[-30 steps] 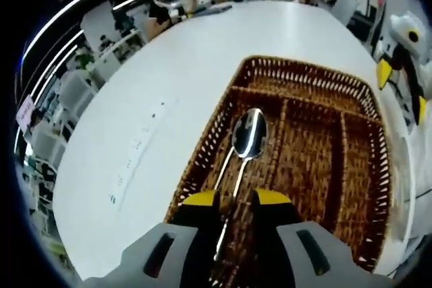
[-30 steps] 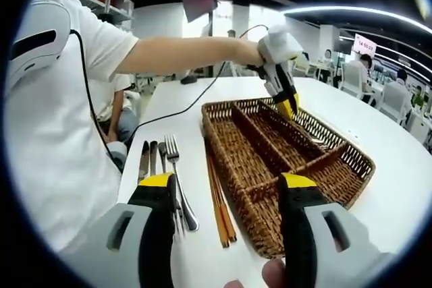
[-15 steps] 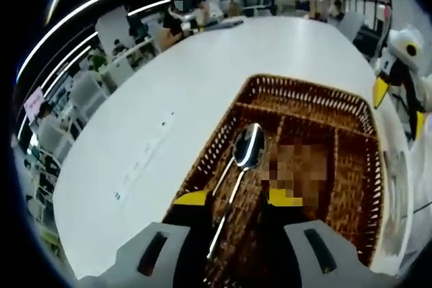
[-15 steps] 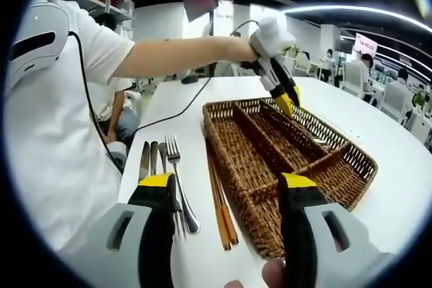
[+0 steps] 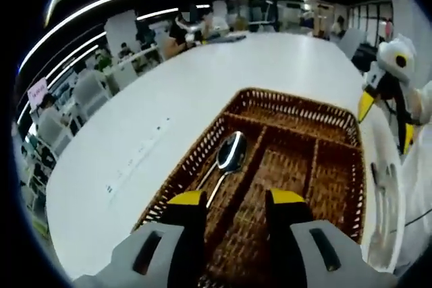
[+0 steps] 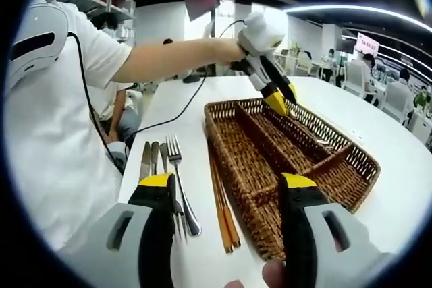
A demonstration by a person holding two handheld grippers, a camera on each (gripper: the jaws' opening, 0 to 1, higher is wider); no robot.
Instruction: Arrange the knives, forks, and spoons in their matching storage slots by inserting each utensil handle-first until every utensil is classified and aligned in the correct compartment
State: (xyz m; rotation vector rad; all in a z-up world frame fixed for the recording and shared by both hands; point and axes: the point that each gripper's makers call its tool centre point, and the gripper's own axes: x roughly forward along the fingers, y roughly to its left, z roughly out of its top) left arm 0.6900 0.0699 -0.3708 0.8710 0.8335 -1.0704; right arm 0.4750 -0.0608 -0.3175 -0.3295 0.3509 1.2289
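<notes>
A brown wicker basket (image 5: 202, 156) sits on the white tabletop (image 5: 202, 85), split by woven walls into long slots plus one cross slot at its far end. In the left gripper view, two shiny metal spoons (image 5: 229, 153) lie side by side in the leftmost long slot, bowls toward the far end, handles running back under the left gripper (image 5: 234, 200). The neighbouring slots show bare weave.

In the right gripper view the basket (image 6: 250, 197) lies slantwise, its rim a tight braided edge. Just beside its near long side lie paired brown chopsticks (image 6: 221, 207), and further left on the tabletop (image 6: 405, 187) a fork (image 6: 177, 166) and two knives (image 6: 150, 160) rest parallel, apart from the basket.

The left gripper (image 6: 277, 99) hangs over the far end of the basket, yellow tips pointing down, held by a bare arm (image 6: 175, 55) reaching across; its jaws stand apart and hold nothing. The right gripper (image 6: 226, 187) hovers low over the near tabletop, jaws spread wide and empty, one over the cutlery, one over the basket.
</notes>
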